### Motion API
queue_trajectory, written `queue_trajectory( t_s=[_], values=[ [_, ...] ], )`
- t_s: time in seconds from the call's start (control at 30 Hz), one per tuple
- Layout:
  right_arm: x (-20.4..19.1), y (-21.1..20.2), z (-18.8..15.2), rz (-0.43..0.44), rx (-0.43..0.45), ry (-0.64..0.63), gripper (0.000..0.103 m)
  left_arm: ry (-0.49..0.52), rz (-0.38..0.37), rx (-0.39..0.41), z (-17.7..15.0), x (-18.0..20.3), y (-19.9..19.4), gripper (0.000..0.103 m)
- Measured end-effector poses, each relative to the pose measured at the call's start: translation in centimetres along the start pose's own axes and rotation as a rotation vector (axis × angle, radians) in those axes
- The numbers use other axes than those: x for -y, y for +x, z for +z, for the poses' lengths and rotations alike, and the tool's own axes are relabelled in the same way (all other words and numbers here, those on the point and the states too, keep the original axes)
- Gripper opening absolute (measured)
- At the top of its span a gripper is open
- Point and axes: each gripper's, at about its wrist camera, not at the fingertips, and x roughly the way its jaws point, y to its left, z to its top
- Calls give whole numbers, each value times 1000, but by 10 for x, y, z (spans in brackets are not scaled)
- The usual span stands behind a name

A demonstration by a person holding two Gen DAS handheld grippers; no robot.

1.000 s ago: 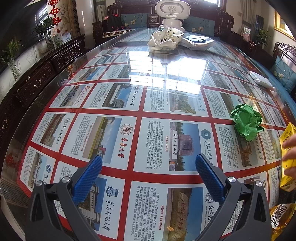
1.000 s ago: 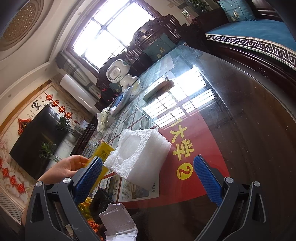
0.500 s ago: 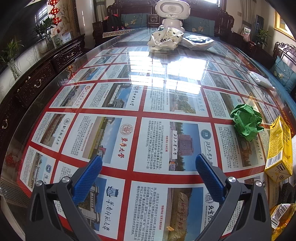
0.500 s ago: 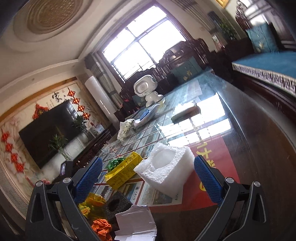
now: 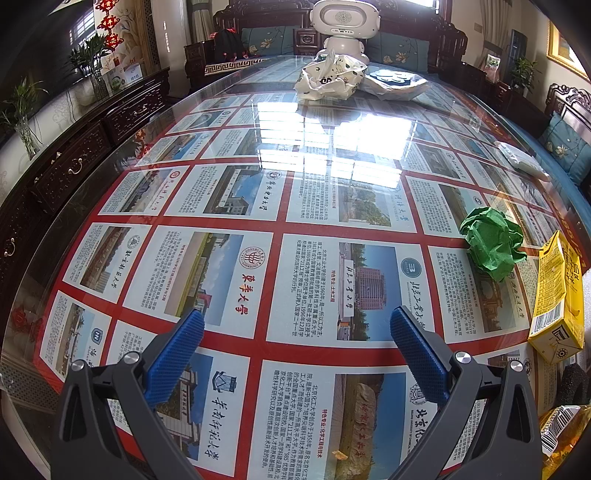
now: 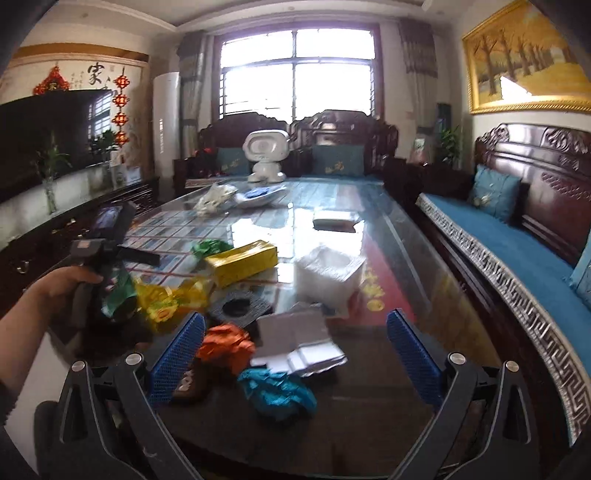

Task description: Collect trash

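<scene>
Both pairs of jaws stand wide apart and hold nothing: we see the left gripper (image 5: 297, 328) above the glass-topped table (image 5: 229, 177), and the right gripper (image 6: 295, 334) raised over a heap of trash at the near end.

Much is cut off or unclear. In the left wrist view the yellow carton (image 5: 556, 295) lies at the right edge, a black foam piece (image 5: 572, 384) and a yellow wrapper (image 5: 561, 428) are only partly in frame, and the green paper ball (image 5: 493, 245) sits just beside the carton. The right wrist view is blurred, so we cannot read any labels.

That view alone shows the whole heap: orange paper (image 6: 225, 345), blue paper (image 6: 277, 393), folded white sheets (image 6: 299, 345), a black foam ring (image 6: 240, 306), white foam block (image 6: 328, 273), the carton (image 6: 242, 260), the green ball (image 6: 210, 246) and the wrapper (image 6: 170, 299) (all close together, several touching). It also shows a hand (image 6: 61, 284) gripping the other tool's handle.

As for containers, a white plastic bag (image 5: 330, 79) lies crumpled at the far end by a white robot figure (image 5: 343, 24); its contents are hidden.
</scene>
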Motion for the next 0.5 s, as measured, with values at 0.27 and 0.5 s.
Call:
queue_trajectory(
  t_s=[0.27,0.5],
  values=[
    [-18,-27,-11,34,62,-59,95,-19,193,164,22,-21,-35,97],
    [-24,-47,-18,-126,92,-7,95,91,195,489,-44,-7,-189,99]
  ],
)
